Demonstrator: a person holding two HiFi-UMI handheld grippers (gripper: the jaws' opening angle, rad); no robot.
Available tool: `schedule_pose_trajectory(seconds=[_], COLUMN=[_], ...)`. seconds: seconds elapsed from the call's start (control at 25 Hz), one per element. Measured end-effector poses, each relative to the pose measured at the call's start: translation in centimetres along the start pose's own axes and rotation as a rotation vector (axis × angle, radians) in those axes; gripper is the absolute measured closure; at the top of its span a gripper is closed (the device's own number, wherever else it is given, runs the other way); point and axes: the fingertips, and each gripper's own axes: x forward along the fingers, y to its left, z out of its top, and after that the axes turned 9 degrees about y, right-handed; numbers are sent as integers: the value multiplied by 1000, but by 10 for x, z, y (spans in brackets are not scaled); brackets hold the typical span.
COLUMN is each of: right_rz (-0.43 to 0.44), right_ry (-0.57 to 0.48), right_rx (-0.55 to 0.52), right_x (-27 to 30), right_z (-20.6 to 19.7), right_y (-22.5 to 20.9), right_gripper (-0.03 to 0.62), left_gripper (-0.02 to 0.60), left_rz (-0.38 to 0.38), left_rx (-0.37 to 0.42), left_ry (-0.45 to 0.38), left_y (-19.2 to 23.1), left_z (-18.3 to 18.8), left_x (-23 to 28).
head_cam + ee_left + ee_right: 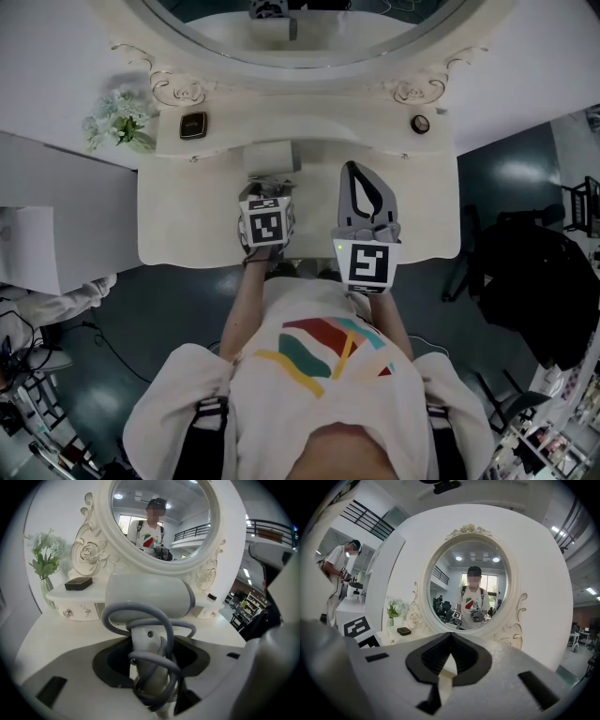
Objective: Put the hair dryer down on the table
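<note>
The white hair dryer (150,597) stands upright in my left gripper (151,654), which is shut on its handle. A grey cord (140,617) loops around the handle and under the barrel. From the head view the hair dryer (272,156) sits just ahead of the left gripper (269,186), over the middle of the white vanity table (187,225); whether it touches the top is hidden. My right gripper (353,171) hovers beside it to the right, its jaws shut with their tips together and nothing between them (451,635).
An oval mirror (309,42) rises behind the table. On the raised back shelf are a vase of pale flowers (117,120), a small black box (193,125) and a small round dark item (421,123). A black chair (534,272) stands at the right.
</note>
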Motion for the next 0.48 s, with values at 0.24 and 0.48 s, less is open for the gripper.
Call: schedule_pose_trajectory(seconds=[0.24,0.48], right_rz=[42,76], right_ry=[-13,-23], right_rx=[-5,-19], right_x=[4,7], right_z=[4,8], right_y=[13,23], right_gripper=[594,594], left_gripper=[353,353], left_rz=[-7,-14], left_rx=[-7,-21], left_ry=[53,138], left_y=[0,2], left_z=[-10,-27], left_x=[3,13])
